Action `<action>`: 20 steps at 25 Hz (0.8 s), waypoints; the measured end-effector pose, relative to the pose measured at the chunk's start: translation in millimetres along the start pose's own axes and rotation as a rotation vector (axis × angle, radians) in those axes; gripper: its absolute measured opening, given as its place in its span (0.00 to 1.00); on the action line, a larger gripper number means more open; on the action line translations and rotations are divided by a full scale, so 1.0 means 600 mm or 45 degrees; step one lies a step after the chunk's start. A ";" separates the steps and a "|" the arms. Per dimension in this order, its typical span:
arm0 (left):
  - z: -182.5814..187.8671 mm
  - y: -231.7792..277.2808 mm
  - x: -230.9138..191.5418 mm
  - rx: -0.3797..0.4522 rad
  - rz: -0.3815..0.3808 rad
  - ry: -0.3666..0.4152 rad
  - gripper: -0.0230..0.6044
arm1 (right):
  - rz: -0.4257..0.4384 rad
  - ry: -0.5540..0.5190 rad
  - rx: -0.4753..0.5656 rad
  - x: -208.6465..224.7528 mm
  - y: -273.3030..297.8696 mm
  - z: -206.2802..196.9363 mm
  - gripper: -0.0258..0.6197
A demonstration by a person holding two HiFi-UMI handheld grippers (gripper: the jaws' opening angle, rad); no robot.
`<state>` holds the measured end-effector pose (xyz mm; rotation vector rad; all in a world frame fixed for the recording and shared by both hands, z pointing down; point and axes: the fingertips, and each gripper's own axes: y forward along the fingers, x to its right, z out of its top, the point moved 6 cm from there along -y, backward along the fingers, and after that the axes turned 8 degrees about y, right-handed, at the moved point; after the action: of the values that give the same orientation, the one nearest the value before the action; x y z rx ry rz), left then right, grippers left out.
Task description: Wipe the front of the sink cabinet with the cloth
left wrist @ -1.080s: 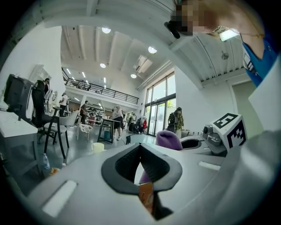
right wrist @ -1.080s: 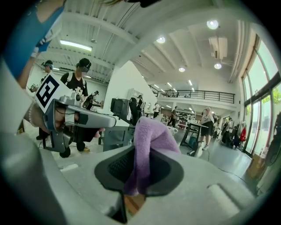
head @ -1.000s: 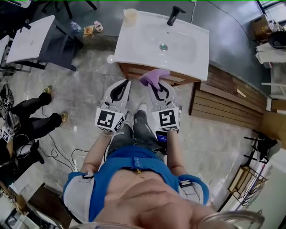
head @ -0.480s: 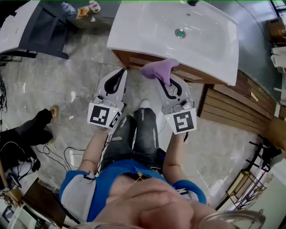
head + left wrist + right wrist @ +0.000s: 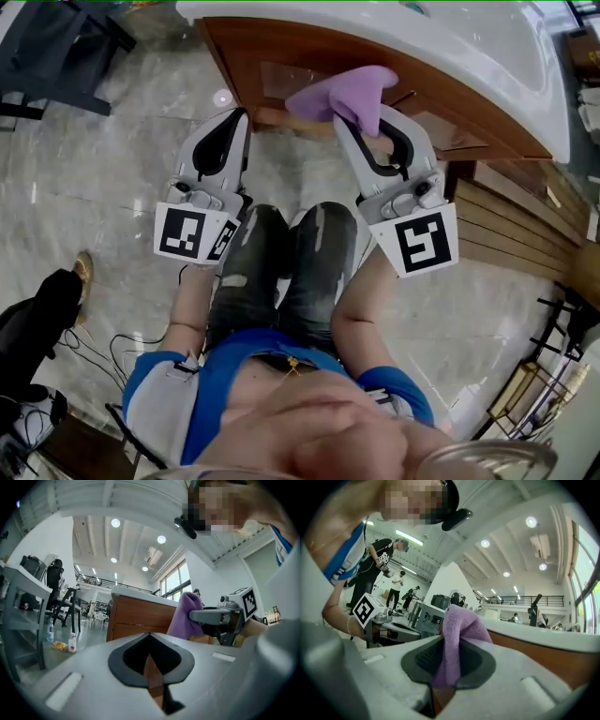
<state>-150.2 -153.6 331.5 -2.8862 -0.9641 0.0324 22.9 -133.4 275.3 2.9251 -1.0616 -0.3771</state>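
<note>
At the sink cabinet, right gripper pinching purple cloth

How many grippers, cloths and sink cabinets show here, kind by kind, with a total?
Grippers: 2, the left gripper shut and empty, the right gripper shut on the cloth
Purple cloth: 1
Wooden sink cabinet: 1
Total: 4

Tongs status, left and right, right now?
Left tongs: closed, holding nothing.
Right tongs: closed on the purple cloth.
</note>
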 end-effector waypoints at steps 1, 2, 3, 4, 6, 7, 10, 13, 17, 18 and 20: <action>-0.018 -0.008 -0.001 0.031 -0.004 -0.004 0.03 | -0.002 -0.038 0.014 -0.009 0.001 -0.015 0.13; -0.034 -0.016 -0.001 0.064 -0.007 -0.005 0.03 | -0.006 -0.078 0.019 -0.018 0.003 -0.029 0.13; -0.047 -0.024 -0.002 0.098 -0.012 -0.004 0.03 | -0.013 -0.117 0.014 -0.026 0.004 -0.042 0.13; -0.057 -0.030 -0.002 0.132 -0.018 0.000 0.03 | -0.022 -0.156 0.005 -0.031 0.007 -0.053 0.14; -0.063 -0.041 -0.003 0.192 -0.030 0.017 0.03 | -0.042 -0.213 -0.006 -0.034 0.014 -0.065 0.13; -0.061 -0.048 -0.003 0.206 -0.032 0.028 0.03 | -0.052 -0.217 -0.009 -0.034 0.015 -0.067 0.13; -0.040 -0.065 0.005 0.188 -0.047 0.071 0.03 | -0.053 -0.169 0.015 -0.031 0.008 -0.062 0.13; -0.014 -0.069 0.011 0.158 -0.099 0.096 0.03 | -0.077 -0.127 0.069 -0.024 -0.003 -0.052 0.13; -0.028 -0.062 0.014 0.190 -0.111 0.054 0.03 | -0.161 -0.141 0.025 -0.008 -0.013 -0.041 0.13; -0.036 -0.058 0.017 0.188 -0.105 0.041 0.03 | -0.164 -0.150 -0.010 -0.005 -0.015 -0.041 0.13; -0.054 -0.052 0.023 0.170 -0.110 0.021 0.03 | -0.185 -0.140 -0.068 0.000 -0.022 -0.048 0.13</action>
<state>-156.1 -123.2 367.2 -2.7173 -1.0410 0.0634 38.0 -125.2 301.8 2.9724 -0.8362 -0.5655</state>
